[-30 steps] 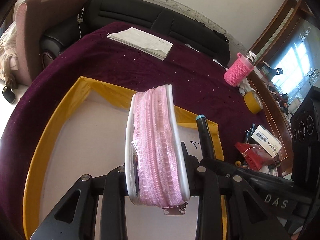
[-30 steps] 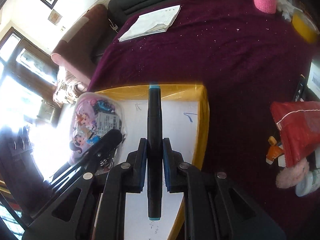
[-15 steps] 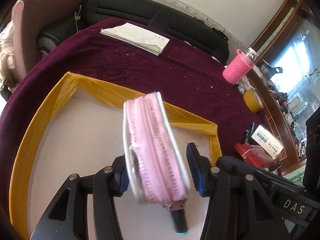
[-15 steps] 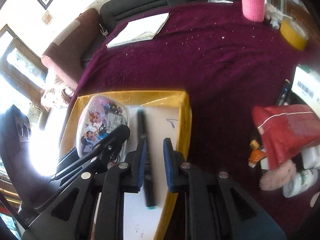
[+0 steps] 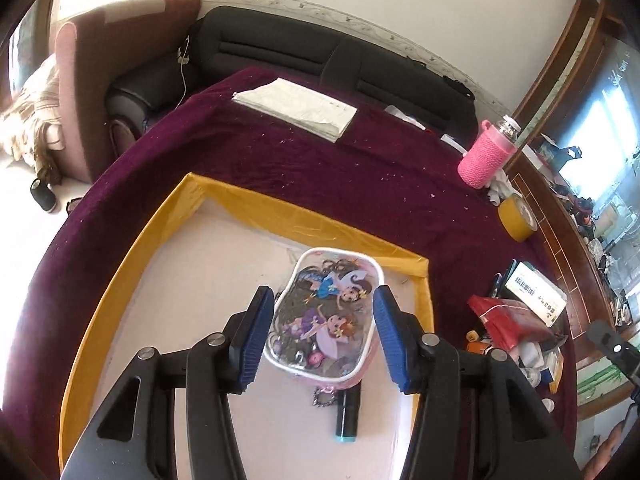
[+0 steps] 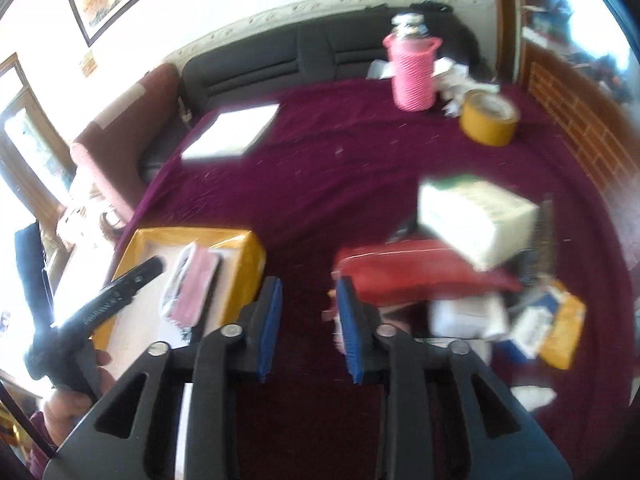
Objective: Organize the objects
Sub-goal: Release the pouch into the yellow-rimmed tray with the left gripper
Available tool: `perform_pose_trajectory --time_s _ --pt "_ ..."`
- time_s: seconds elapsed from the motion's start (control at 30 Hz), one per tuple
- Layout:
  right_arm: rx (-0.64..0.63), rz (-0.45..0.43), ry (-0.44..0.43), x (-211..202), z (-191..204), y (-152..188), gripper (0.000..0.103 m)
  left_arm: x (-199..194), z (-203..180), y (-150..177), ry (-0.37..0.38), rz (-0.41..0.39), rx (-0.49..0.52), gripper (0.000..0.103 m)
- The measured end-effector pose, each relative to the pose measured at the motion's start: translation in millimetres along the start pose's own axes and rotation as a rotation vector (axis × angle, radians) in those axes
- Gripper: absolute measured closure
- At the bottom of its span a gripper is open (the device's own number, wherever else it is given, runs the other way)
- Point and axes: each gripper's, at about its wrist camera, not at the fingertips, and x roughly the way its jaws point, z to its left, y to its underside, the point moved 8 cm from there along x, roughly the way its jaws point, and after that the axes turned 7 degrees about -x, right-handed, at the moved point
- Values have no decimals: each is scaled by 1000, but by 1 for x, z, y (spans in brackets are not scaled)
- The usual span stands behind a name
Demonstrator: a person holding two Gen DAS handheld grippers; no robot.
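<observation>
Left tongs: the left tongs (image 5: 322, 334) hover above the tray with blue pads spread; the pencil pouch shows between them but neither pad touches it.
Right tongs: the right tongs (image 6: 308, 330) are over bare maroon cloth, off the tray's right side; the jaws are opening and nothing is between them. This view is motion-blurred.
Pencil pouch: the pencil pouch (image 5: 330, 316), clear-fronted with cartoon girls and pink zipper edging, lies flat on the tray's white floor, near the far right corner. From the right wrist view it shows edge-on as a pink strip (image 6: 192, 282).
Marker: a black marker (image 5: 347, 416) with a teal end cap lies on the tray, its far end hidden under the pouch's near edge.
Tray: a shallow tray (image 5: 132, 256) with yellow walls and a white floor sits on the surface.
Surface: the surface (image 5: 280, 160) is covered in maroon cloth speckled with pale crumbs.
Other items: a stack of white papers (image 5: 296, 108) at the far side; a bottle in a pink knitted sleeve (image 5: 486, 156); a roll of yellow tape (image 5: 518, 218) beside it; a red pouch (image 5: 510, 322) and a white box (image 5: 536, 294) in the clutter on the right.
Background: a black sofa (image 5: 320, 52) stands behind the surface.
</observation>
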Motion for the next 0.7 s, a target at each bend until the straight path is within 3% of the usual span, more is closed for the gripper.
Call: perform_pose_trajectory --time_s 0.07,0.2,0.33,0.4,0.47,0.57,0.7 --pt "20 -53 40 -17 -20 4 45 1 9 7 -63 7 18 58" --pt "27 -68 61 -30 -47 19 44 10 19 16 -93 40 -14 58" --pt "61 -32 26 -25 -59 40 44 31 9 17 -17 90 -114 58" --pt "71 -21 23 -24 -63 49 44 42 -5 19 55 150 -152 58" --pt "71 -31 25 -28 -67 55 44 48 -21 23 76 180 -143 58" --pt "83 -32 24 -30 -73 59 44 47 -34 19 15 130 -65 58" --pt "85 -31 42 -35 -81 62 44 36 -18 7 -213 24 35 57"
